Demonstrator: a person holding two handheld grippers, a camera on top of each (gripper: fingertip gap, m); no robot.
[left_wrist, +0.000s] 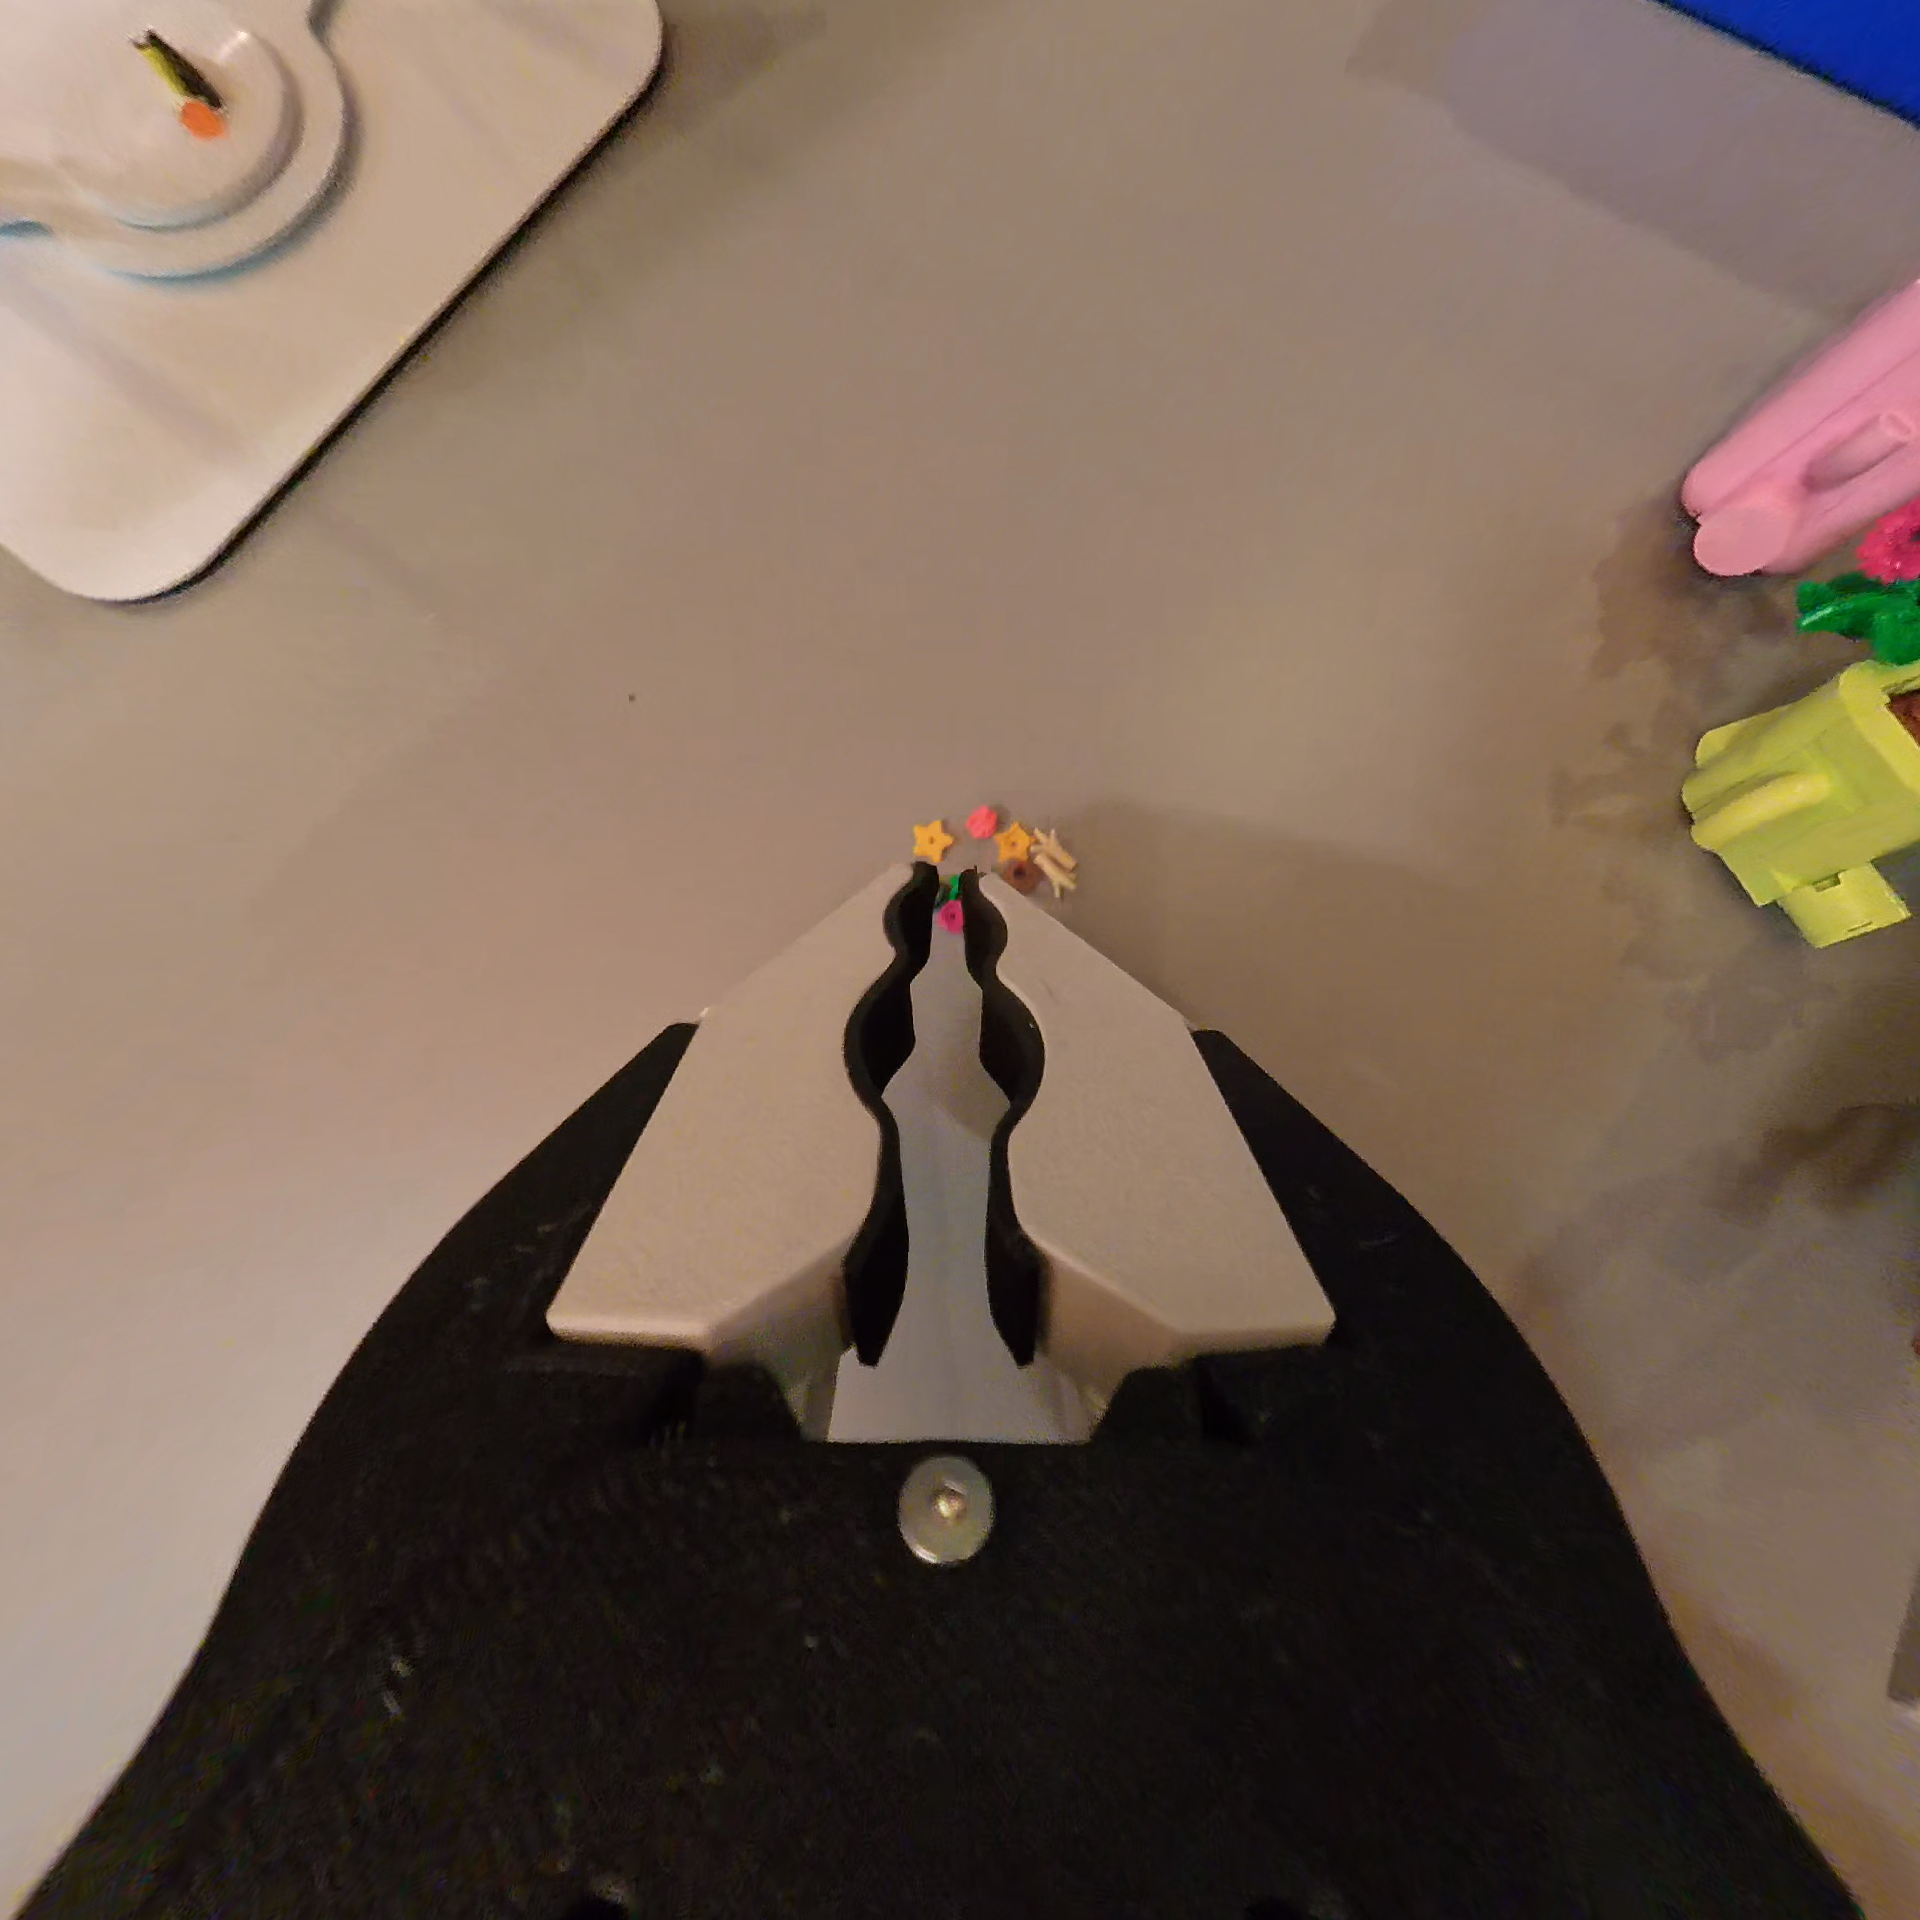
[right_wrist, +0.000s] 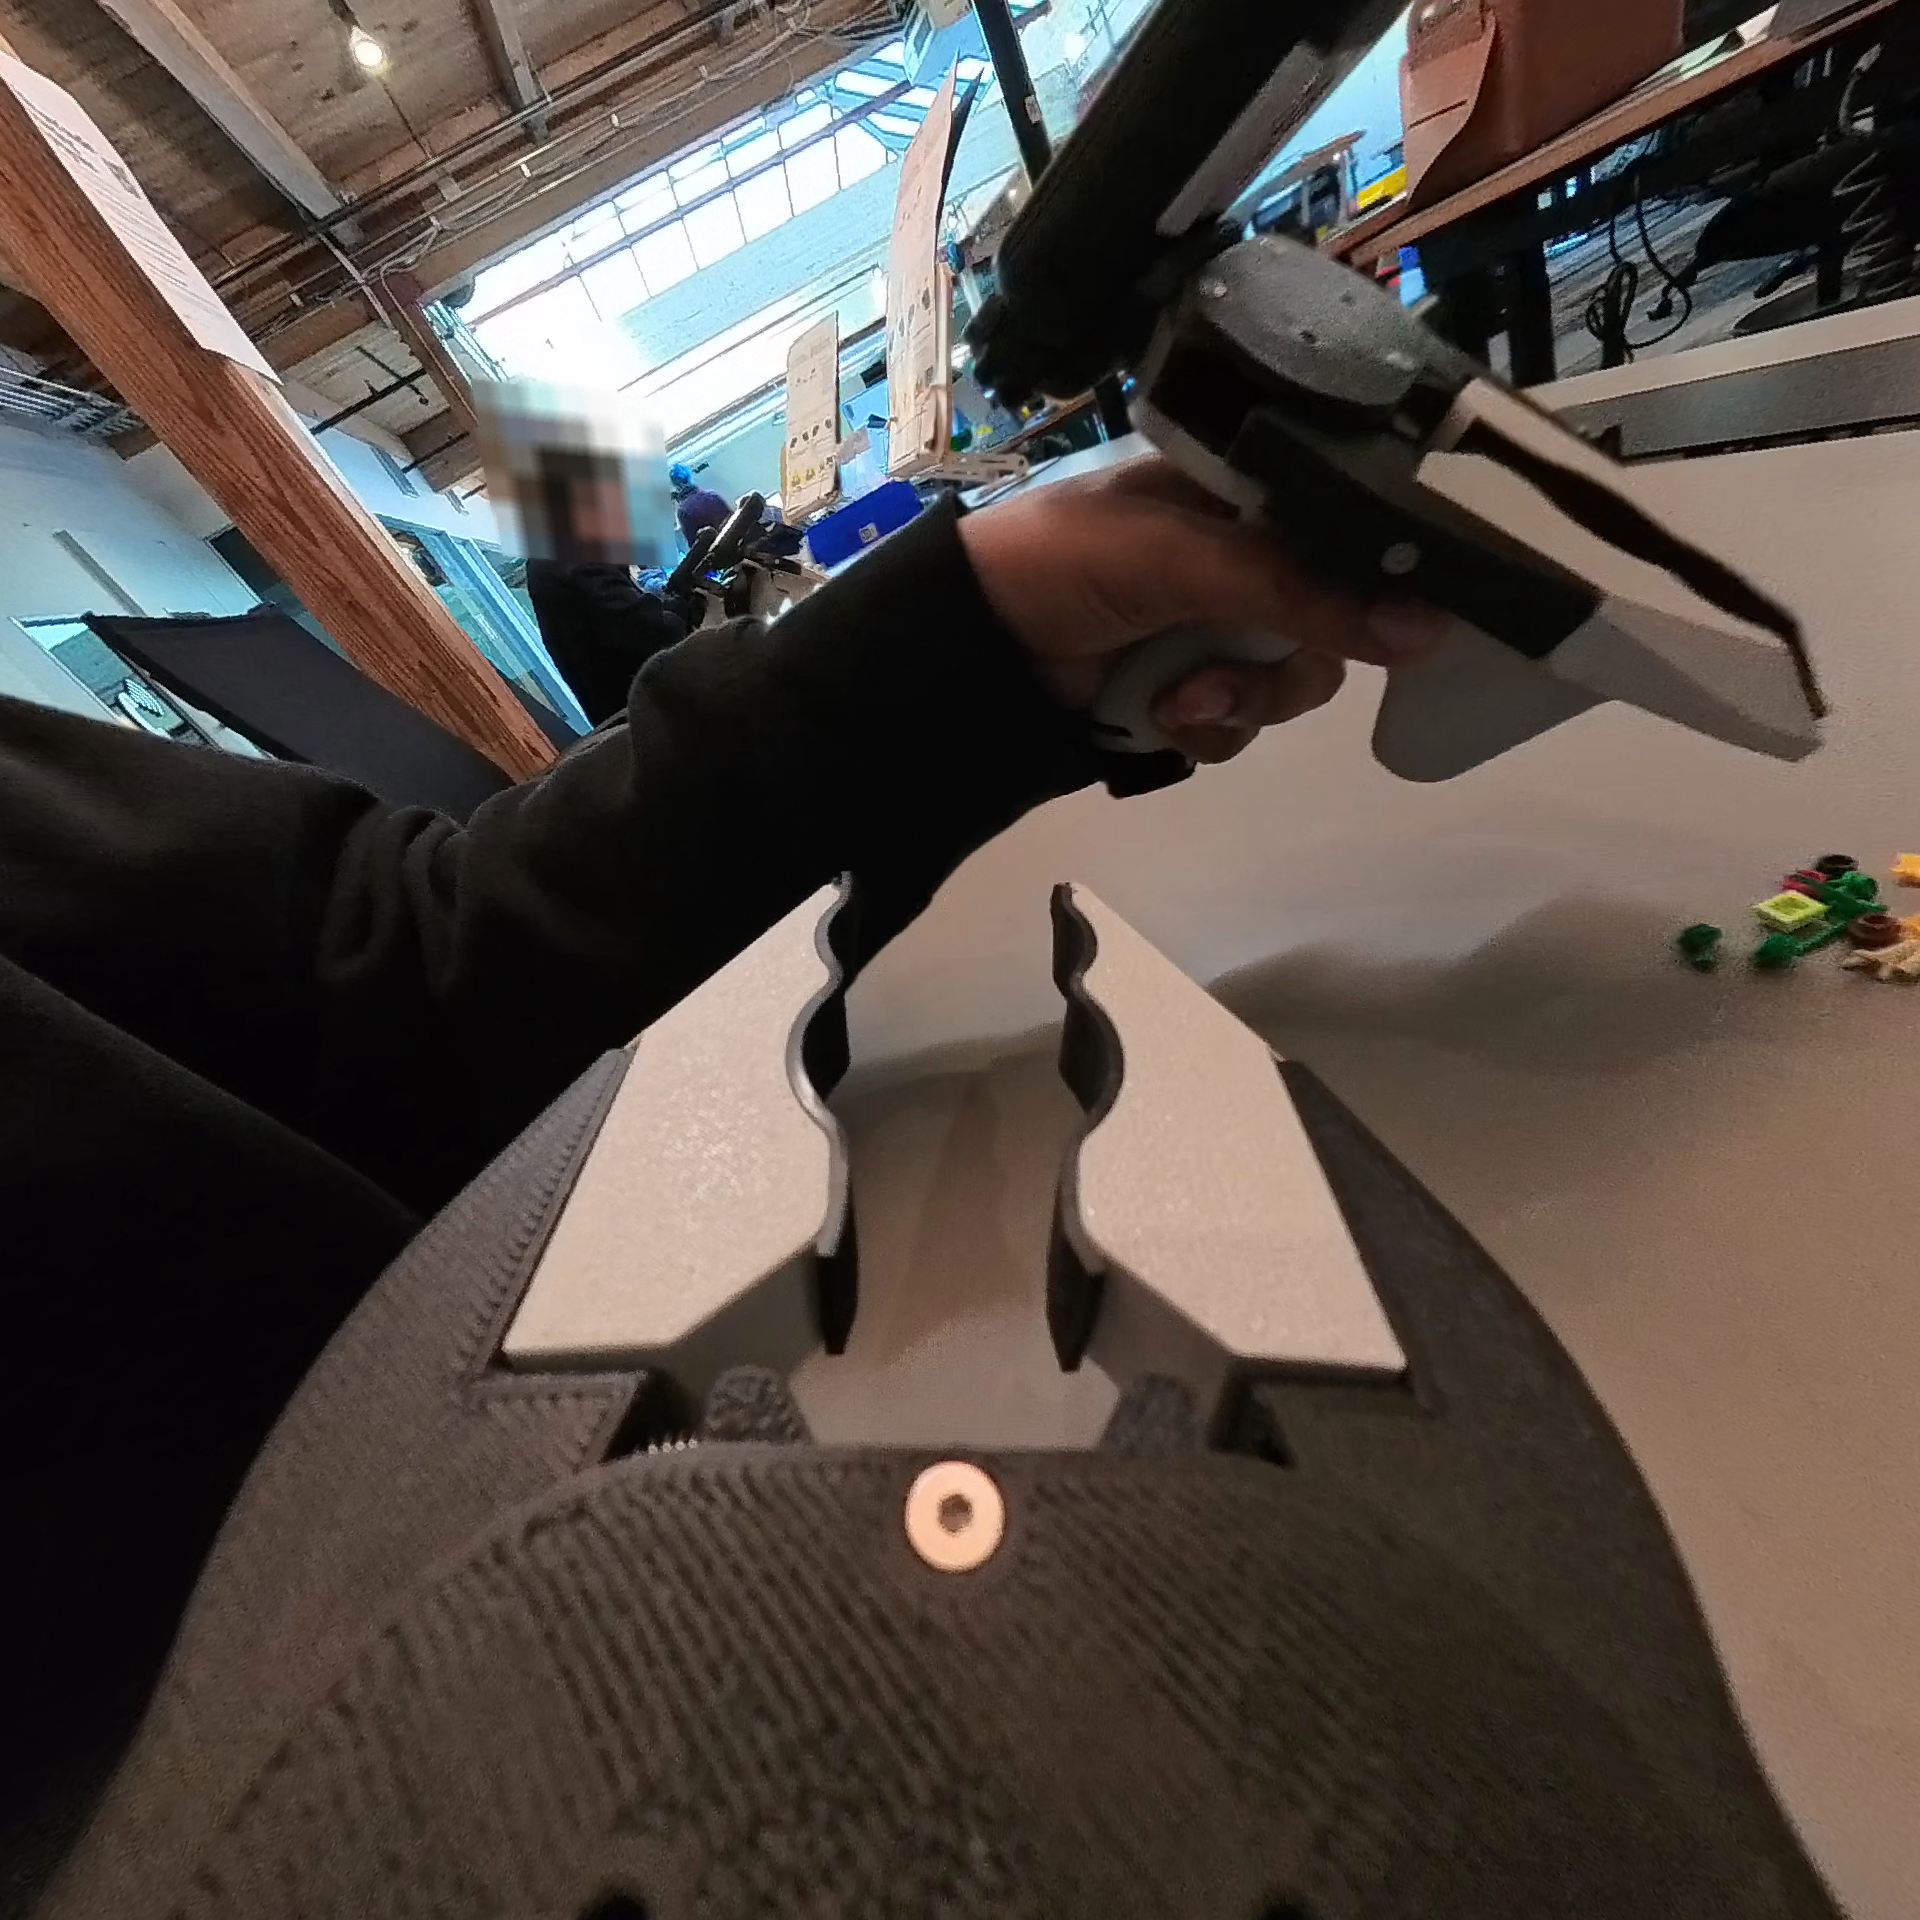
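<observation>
The left gripper (left_wrist: 943, 894) was held above the grey table (left_wrist: 1143, 520). Its jaws were pressed almost together on a small pink flower piece (left_wrist: 950, 914), just over the loose pieces (left_wrist: 997, 847). The right gripper (right_wrist: 951, 904) was seen spread and empty, well apart from them.

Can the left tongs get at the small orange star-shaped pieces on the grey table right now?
Probably yes: the left tongs sit just short of the orange star-shaped pieces, nothing between them, but a small pink flower piece already sits between the fingertips.
</observation>
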